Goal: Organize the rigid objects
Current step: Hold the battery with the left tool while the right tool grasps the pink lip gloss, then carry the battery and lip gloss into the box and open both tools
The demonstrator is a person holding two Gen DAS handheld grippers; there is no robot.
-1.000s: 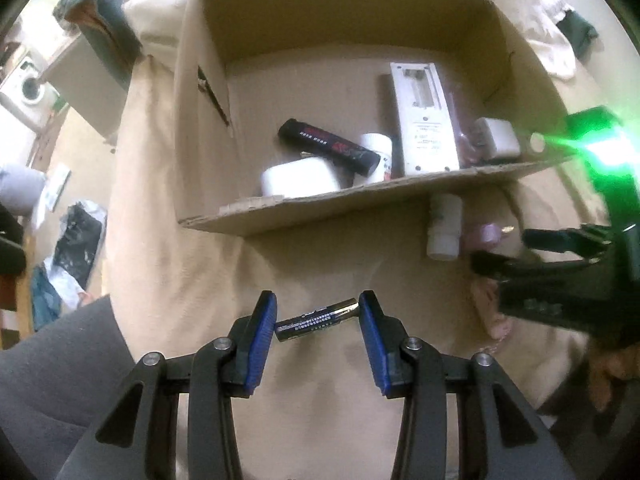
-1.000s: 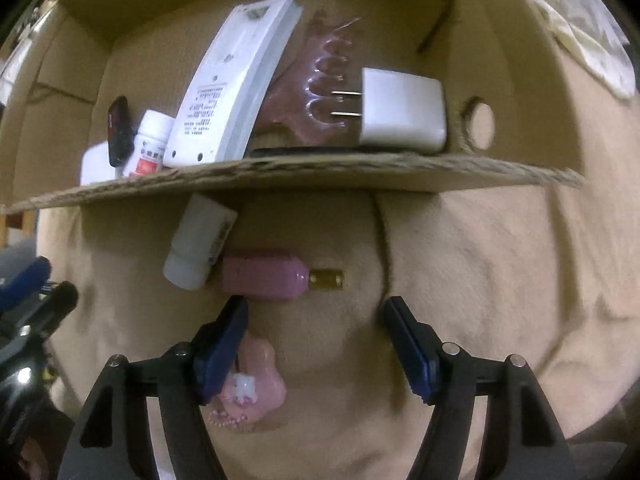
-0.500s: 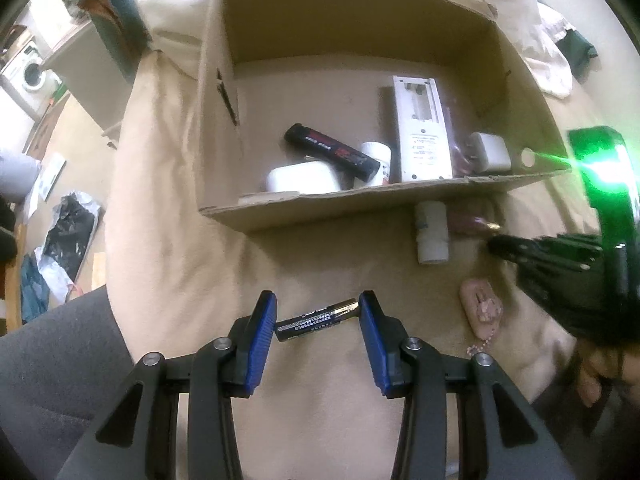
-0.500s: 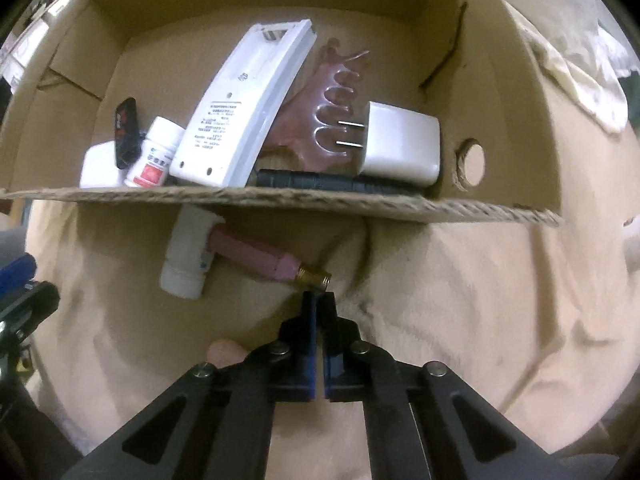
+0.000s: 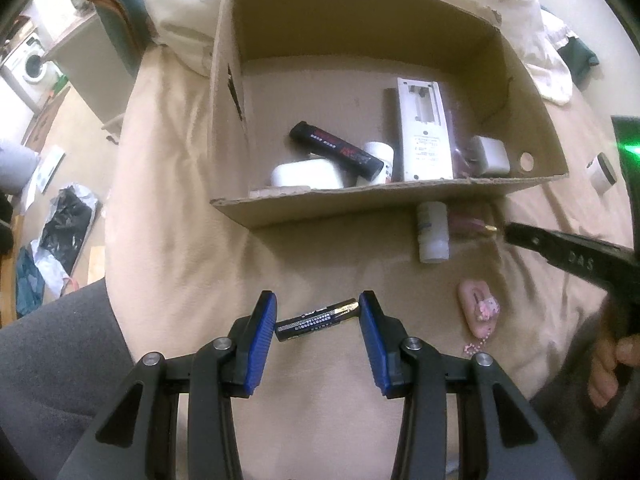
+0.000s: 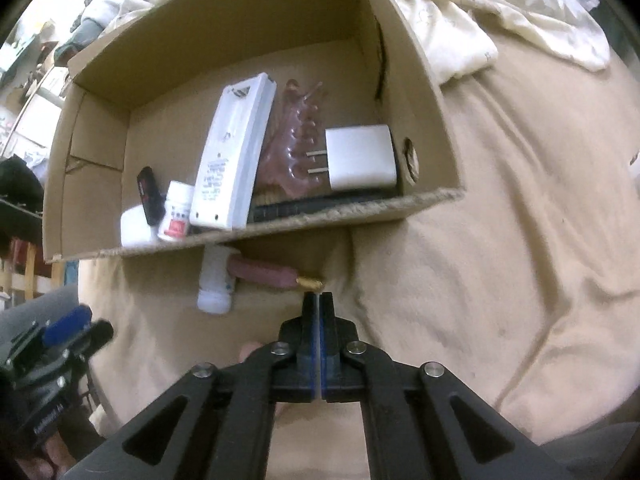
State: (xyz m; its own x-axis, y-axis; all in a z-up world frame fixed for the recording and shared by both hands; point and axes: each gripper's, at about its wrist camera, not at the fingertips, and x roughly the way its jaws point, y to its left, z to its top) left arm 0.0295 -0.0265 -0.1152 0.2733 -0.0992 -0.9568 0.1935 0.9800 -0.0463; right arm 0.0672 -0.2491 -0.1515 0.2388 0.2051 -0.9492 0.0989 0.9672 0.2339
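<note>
My left gripper is shut on a black and gold battery, pinched end to end between the blue pads above the beige blanket. The cardboard box lies beyond it and holds a white remote, a black cylinder, a white pill bottle, a brown hair claw and a white plug. My right gripper is shut with nothing between its pads. Its tips sit right by the gold end of a pink tube, which lies against a white bottle in front of the box.
A pink trinket lies on the blanket to the right of the battery. White bedding is bunched behind the box. A grey cushion sits lower left, and a cluttered floor lies beyond the bed's left edge.
My right gripper's jaws closed from wide open and it moved from over the pink trinket to the tube's gold end. The tube has swung slightly. The left gripper keeps hold of the battery.
</note>
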